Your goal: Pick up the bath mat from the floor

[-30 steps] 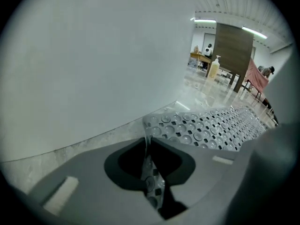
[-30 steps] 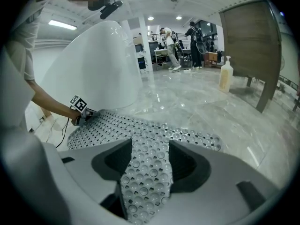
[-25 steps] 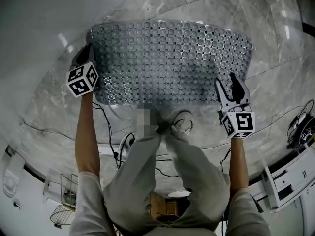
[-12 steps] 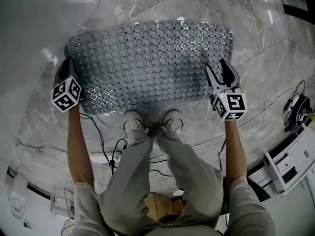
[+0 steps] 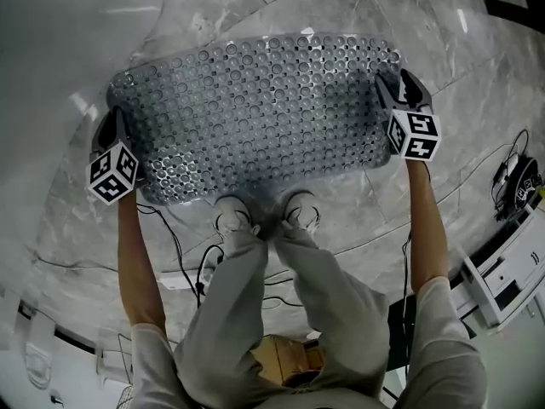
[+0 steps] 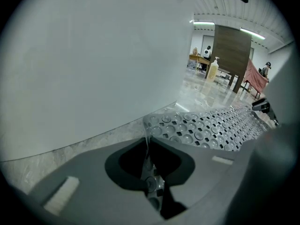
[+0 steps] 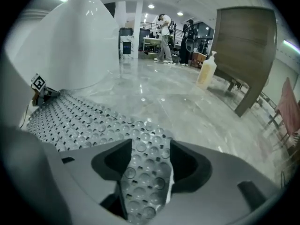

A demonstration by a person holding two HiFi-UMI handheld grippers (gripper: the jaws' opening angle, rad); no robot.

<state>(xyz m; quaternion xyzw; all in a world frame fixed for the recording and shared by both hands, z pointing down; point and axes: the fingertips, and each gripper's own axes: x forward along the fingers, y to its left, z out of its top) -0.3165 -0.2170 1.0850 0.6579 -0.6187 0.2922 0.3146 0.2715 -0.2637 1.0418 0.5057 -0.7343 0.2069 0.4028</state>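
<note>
The bath mat (image 5: 255, 109) is a grey see-through sheet full of holes and suction cups, spread on the marble floor in front of my feet. My left gripper (image 5: 108, 128) is at its left end, shut on the thin edge of the bath mat (image 6: 211, 125), which runs up between the jaws of the left gripper (image 6: 149, 170). At the right end my right gripper (image 5: 400, 88) is shut on a strip of the bath mat (image 7: 84, 121). That strip fills the gap of the right gripper (image 7: 145, 182) and rises from the floor toward it.
A white bathtub (image 5: 68, 24) curves along the far left, close to the mat's left end. My shoes (image 5: 234, 216) touch the near edge, with cables (image 5: 183, 254) behind them. A soap bottle (image 7: 206, 69) and a wooden panel (image 7: 246, 55) stand beyond the right end.
My right gripper has moved from the mat's near right corner, where it stood open, up to the right edge and closed on it. The left gripper has kept its hold.
</note>
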